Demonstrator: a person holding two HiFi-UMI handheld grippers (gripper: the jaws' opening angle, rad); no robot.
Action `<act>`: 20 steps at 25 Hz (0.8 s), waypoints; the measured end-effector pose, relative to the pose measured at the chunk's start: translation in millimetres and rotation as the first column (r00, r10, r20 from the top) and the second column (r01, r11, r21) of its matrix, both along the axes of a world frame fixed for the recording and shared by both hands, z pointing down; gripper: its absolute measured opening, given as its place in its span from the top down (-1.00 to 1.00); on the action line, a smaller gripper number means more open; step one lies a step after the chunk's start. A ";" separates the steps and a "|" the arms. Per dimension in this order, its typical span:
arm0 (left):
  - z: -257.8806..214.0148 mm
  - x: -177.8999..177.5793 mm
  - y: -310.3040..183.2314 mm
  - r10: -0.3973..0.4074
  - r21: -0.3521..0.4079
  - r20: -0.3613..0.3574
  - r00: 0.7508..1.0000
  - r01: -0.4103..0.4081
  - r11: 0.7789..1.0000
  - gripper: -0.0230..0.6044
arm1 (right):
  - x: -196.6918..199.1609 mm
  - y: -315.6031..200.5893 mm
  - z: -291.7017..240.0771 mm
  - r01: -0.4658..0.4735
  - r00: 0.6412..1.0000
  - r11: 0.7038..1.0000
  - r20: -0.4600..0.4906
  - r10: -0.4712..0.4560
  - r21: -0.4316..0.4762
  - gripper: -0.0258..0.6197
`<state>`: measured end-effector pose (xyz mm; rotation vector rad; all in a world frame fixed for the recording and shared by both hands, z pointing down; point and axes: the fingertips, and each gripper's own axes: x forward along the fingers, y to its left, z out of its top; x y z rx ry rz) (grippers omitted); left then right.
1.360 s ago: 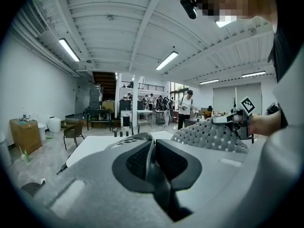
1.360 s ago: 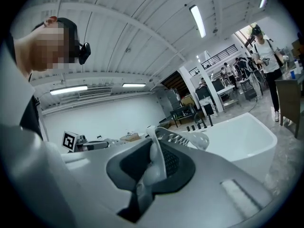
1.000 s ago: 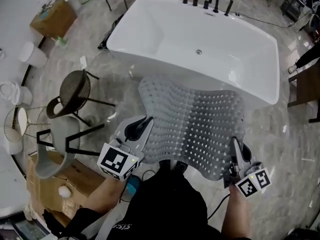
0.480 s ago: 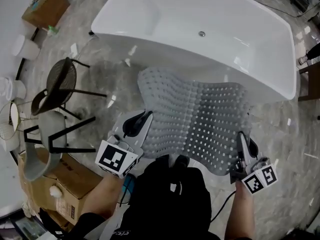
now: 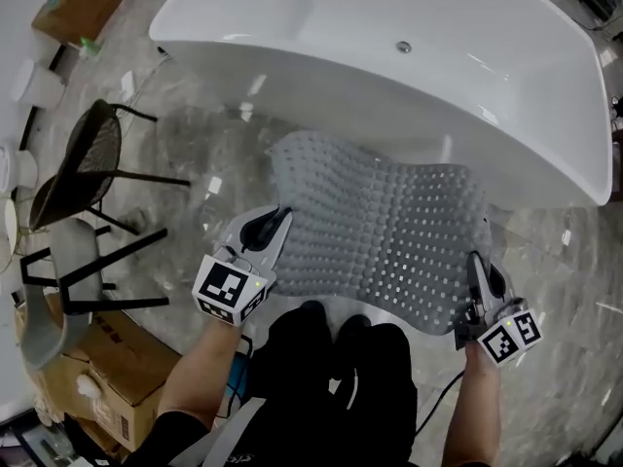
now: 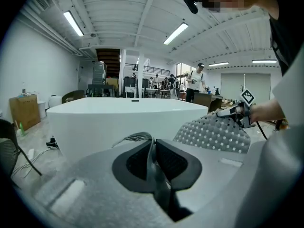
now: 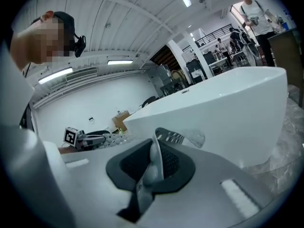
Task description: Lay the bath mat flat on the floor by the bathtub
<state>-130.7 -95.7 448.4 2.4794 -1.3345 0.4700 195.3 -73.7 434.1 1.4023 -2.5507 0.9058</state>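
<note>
Bath mat (image 5: 389, 232) beside bathtub (image 5: 389, 27), near corners tight in L gripper (image 5: 280, 220) & R gripper (image 5: 475, 264) jaws.

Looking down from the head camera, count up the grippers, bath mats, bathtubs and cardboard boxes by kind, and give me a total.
grippers: 2, the left gripper and the right gripper, each shut on the mat's near edge
bath mat: 1
bathtub: 1
cardboard boxes: 2
total: 6
</note>
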 end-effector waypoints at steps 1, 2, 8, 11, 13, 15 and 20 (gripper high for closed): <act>16.9 -2.2 -2.7 0.003 -0.006 0.006 1.000 -0.003 1.000 0.86 | 1.4 -3.1 16.9 0.004 1.000 1.000 -0.004 -0.004 -0.007 0.88; 34.2 -4.4 -6.0 0.006 -0.011 0.011 1.000 -0.006 1.000 0.86 | 3.7 -6.6 35.0 0.007 1.000 1.000 -0.006 -0.007 -0.014 0.88; 137.4 -20.3 -28.8 0.015 -0.039 0.040 0.999 -0.013 0.999 0.86 | 13.0 -28.1 136.0 0.006 1.000 0.998 -0.006 -0.006 -0.059 0.88; 181.4 -24.3 -37.3 0.024 -0.054 0.052 0.998 -0.022 0.998 0.86 | 14.0 -35.5 177.5 0.019 0.999 0.998 -0.026 -0.020 -0.066 0.88; 206.5 -24.1 -41.9 0.034 -0.064 0.054 0.998 -0.031 0.997 0.86 | 16.2 -39.5 199.8 0.020 0.999 0.998 -0.034 -0.022 -0.067 0.88; 229.4 -23.3 -45.7 0.040 -0.071 0.055 0.998 -0.036 0.997 0.86 | 20.4 -42.7 221.5 0.018 0.999 0.997 -0.040 -0.021 -0.071 0.88; 283.5 -24.1 -55.6 0.051 -0.094 0.071 0.996 -0.044 0.995 0.86 | 30.1 -47.3 274.4 0.015 0.998 0.996 -0.066 -0.020 -0.085 0.88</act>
